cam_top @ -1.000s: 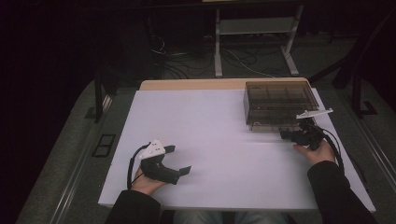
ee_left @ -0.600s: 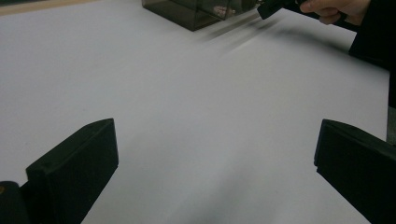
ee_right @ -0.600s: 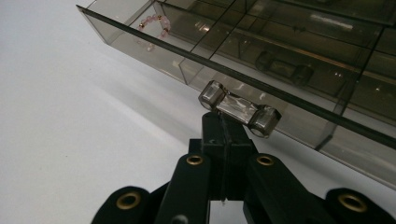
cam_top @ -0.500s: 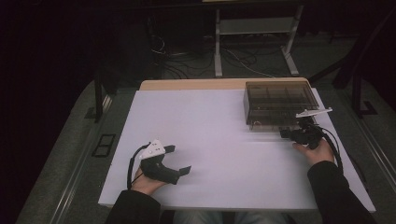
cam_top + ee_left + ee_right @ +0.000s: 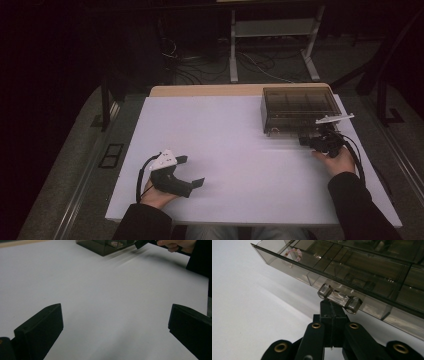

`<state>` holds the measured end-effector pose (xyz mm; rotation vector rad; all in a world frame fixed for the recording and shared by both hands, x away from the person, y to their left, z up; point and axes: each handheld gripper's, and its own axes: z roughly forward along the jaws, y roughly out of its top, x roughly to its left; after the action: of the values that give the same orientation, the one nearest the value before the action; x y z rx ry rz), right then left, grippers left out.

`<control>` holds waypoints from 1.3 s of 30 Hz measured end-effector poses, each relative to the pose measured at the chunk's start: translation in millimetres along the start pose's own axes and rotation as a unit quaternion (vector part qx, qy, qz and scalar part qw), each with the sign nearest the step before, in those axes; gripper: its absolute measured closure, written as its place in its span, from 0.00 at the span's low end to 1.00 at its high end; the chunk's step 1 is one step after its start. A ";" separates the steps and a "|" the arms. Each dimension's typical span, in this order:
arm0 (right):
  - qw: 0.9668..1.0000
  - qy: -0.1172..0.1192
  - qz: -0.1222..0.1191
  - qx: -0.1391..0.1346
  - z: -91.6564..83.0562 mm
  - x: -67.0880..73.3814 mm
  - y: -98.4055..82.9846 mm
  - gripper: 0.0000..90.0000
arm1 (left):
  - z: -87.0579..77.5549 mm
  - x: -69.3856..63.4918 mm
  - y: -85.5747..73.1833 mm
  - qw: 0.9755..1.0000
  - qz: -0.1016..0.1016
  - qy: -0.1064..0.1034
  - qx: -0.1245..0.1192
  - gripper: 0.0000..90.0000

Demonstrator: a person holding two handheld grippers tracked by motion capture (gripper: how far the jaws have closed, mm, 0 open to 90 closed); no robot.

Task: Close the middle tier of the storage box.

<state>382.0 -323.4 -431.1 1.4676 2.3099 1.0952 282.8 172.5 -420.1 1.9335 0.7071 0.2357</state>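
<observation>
High view: a smoky, see-through plastic organiser box point(image 5: 299, 109) stands at the far right of the white bench point(image 5: 235, 150), its front wall turned toward the person. The right gripper point(image 5: 304, 141) lies level with its jaws drawn together at that front wall, right at the box. The left gripper point(image 5: 192, 171) rests on the bench near the person's side, well apart from the box, jaws spread wide and empty.

Left gripper view: the two black jaws stand far apart over bare bench with nothing between them. The box corner shows at the far top edge, with the other hand's gripper beside it.

Right gripper view: the shut jaws meet just under a small clear latch point(image 5: 339, 298) on the box's front edge, touching it or nearly so; whether they pinch it I cannot tell. Thin partitions divide the box into compartments. A pale pink beaded piece point(image 5: 295, 253) lies in an end compartment; the others look empty, though the tinted plastic hides detail.

The box is probably light, stiff and slick-walled, with brittle thin plastic. The latch is the natural place to take hold, gently, since the box may slide on the smooth bench.
</observation>
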 end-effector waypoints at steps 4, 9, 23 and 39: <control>1.000 -0.001 0.002 -0.002 2.2 -1.0 1.1 0.98 | -0.3 0.1 0.0 1.000 0.000 0.001 0.000 0.00; 1.000 -0.003 0.005 -0.006 3.4 -1.7 1.8 0.98 | 0.1 -0.1 0.0 1.000 0.000 0.001 0.000 0.00; 1.000 -0.011 0.014 -0.014 3.6 -4.7 2.8 0.98 | 0.3 0.1 -0.1 1.000 0.000 0.001 0.001 0.00; 1.000 -0.018 0.019 -0.016 8.4 -6.2 8.0 0.99 | 1.0 0.1 -0.2 1.000 0.002 0.002 0.003 0.00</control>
<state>395.0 -322.7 -433.0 1.5120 2.2395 1.1007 283.3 171.9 -420.7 1.9401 0.7063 0.2402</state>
